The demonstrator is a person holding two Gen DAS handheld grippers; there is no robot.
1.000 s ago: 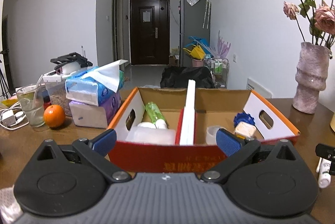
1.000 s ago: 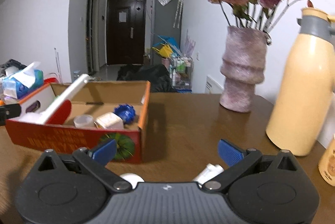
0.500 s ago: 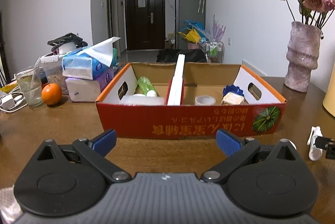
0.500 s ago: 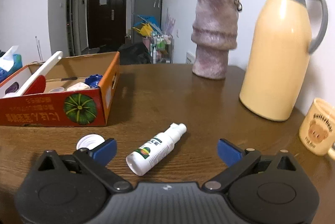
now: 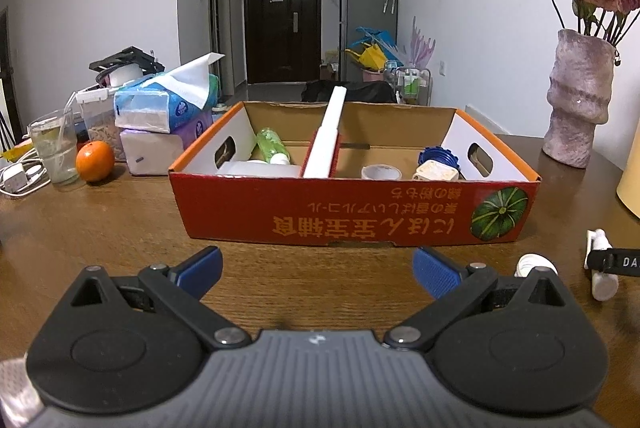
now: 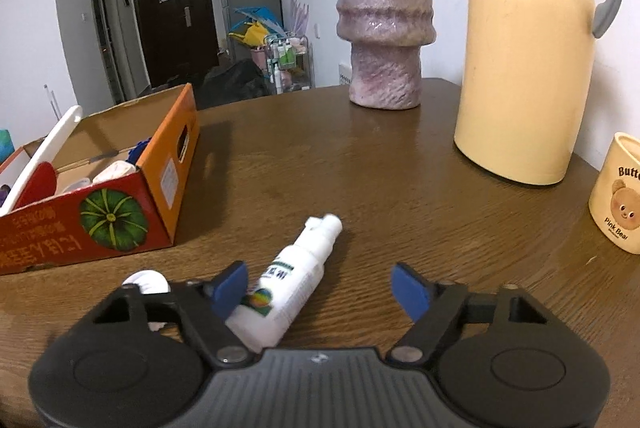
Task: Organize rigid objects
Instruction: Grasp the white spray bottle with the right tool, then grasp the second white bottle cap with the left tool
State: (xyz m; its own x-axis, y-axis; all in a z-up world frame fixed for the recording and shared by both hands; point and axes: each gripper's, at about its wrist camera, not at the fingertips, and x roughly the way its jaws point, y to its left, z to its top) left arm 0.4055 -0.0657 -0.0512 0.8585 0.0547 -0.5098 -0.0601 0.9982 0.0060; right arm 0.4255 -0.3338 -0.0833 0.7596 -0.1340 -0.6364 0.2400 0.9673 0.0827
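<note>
A small white spray bottle lies on the wooden table between the fingers of my right gripper. Its jaws are closing: the left pad is at the bottle's side and the right pad stands well apart from it. A white round cap lies just left of that gripper. The red cardboard box has a white divider, with a green bottle on its left and a tape roll and blue lid on its right. My left gripper hangs open in front of the box, holding nothing.
A pink vase with flowers, a cream thermos jug and a bear mug stand at the right. Tissue packs, an orange and a glass crowd the table's left side.
My right gripper sank and tipped down over the spray bottle, and its jaws narrowed around it. My left gripper drew back from the box, which now shows whole.
</note>
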